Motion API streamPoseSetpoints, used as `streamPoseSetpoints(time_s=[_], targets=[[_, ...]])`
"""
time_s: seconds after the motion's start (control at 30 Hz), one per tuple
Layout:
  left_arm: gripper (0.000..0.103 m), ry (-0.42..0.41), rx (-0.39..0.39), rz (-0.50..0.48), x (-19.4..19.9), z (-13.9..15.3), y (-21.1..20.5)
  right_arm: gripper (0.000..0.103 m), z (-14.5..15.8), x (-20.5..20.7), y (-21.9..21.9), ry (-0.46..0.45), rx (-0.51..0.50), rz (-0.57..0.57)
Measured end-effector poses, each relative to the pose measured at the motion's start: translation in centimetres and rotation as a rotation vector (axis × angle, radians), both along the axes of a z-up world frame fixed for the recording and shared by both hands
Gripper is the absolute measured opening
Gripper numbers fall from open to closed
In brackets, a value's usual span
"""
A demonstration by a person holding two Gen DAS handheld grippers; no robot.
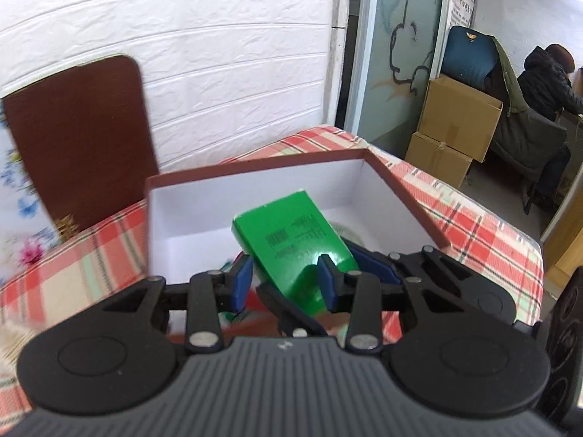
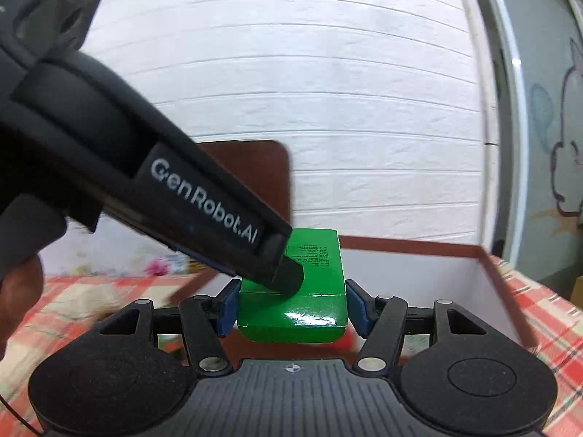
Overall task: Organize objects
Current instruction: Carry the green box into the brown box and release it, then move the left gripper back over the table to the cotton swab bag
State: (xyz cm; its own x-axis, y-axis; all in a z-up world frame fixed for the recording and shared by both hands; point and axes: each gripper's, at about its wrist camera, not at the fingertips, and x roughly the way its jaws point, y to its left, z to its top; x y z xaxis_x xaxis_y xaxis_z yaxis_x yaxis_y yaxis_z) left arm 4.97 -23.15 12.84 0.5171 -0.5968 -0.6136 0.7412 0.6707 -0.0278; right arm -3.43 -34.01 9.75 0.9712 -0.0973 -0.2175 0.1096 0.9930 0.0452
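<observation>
both grippers on the green box (image 2: 291,302) mid-frame; right gripper (image 2: 291,304) clamped on its sides; left gripper (image 1: 286,282) pinching it too; open carton (image 1: 255,182) behind

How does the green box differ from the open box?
The green box is small, glossy, closed and tilted in the right gripper. The open box is larger, brown-rimmed, white inside and flat on the cloth. Both are rectangular.

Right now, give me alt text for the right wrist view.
The right gripper clamps a green box while the left gripper rests a fingertip on top. Behind it stands an open, white-lined box on a plaid cloth.
</observation>
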Motion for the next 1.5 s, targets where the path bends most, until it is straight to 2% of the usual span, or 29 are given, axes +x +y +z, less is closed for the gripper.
streamPoseSetpoints(time_s=[0.07, 0.13, 0.2, 0.23, 0.37, 0.47, 0.63, 0.77, 0.9, 1.0, 1.07, 1.23, 1.3, 1.4, 1.47, 1.5], targets=[[0.043, -0.003, 0.011, 0.02, 0.7, -0.8, -1.5, 0.061, -0.5, 1.5, -1.2, 0.013, -0.008, -0.046], [0.045, 0.002, 0.04, 0.056, 1.5, -1.9, -2.7, 0.063, -1.4, 3.3, -2.4, 0.063, -0.013, -0.101], [0.047, 0.041, 0.022, 0.072, 2.1, -2.7, -2.5, 0.063, -2.4, 4.1, -3.4, 0.099, 0.035, -0.11], [0.048, 0.051, 0.007, 0.075, 2.2, -2.8, -2.3, 0.063, -2.7, 3.9, -3.7, 0.085, 0.065, -0.105], [0.048, 0.02, -0.014, 0.092, 1.5, -2.1, -1.5, 0.064, -2.6, 3.5, -2.6, 0.04, 0.02, -0.122], [0.047, -0.007, -0.059, 0.119, 0.7, -0.9, 0.1, 0.064, -2.0, 2.8, -1.9, 0.008, 0.001, -0.122], [0.047, -0.015, -0.141, 0.196, -0.3, 0.3, 5.2, 0.064, -1.1, 0.2, 0.1, -0.047, 0.015, -0.1], [0.048, -0.021, -0.143, 0.333, -0.4, -0.7, 11.5, 0.065, -1.5, -1.7, 3.0, -0.066, 0.004, -0.036], [0.047, 0.07, -0.09, 0.558, 1.2, -4.5, 19.1, 0.064, -3.1, -0.4, 7.1, 0.027, -0.034, 0.125], [0.047, 0.145, -0.063, 0.677, 2.7, -7.6, 24.0, 0.061, -3.9, 1.6, 10.8, 0.098, -0.035, 0.224], [0.047, 0.164, -0.045, 0.729, 3.6, -8.9, 26.5, 0.061, -4.0, 2.9, 12.7, 0.132, -0.041, 0.254], [0.048, 0.151, -0.06, 0.829, 5.1, -11.1, 31.5, 0.061, -4.0, 5.7, 16.5, 0.191, -0.06, 0.321], [0.048, 0.084, -0.088, 0.84, 5.0, -11.7, 32.8, 0.061, -4.4, 7.1, 17.9, 0.217, -0.06, 0.35], [0.048, -0.038, -0.069, 0.878, 4.6, -12.9, 33.6, 0.066, -4.8, 10.1, 19.5, 0.258, -0.026, 0.389], [0.054, -0.053, -0.112, 0.878, 4.6, -12.8, 34.1, 0.068, -4.9, 12.1, 20.3, 0.27, 0.011, 0.396], [0.054, -0.058, -0.119, 0.883, 4.7, -12.9, 34.3, 0.073, -4.9, 13.3, 20.8, 0.269, 0.031, 0.393]])
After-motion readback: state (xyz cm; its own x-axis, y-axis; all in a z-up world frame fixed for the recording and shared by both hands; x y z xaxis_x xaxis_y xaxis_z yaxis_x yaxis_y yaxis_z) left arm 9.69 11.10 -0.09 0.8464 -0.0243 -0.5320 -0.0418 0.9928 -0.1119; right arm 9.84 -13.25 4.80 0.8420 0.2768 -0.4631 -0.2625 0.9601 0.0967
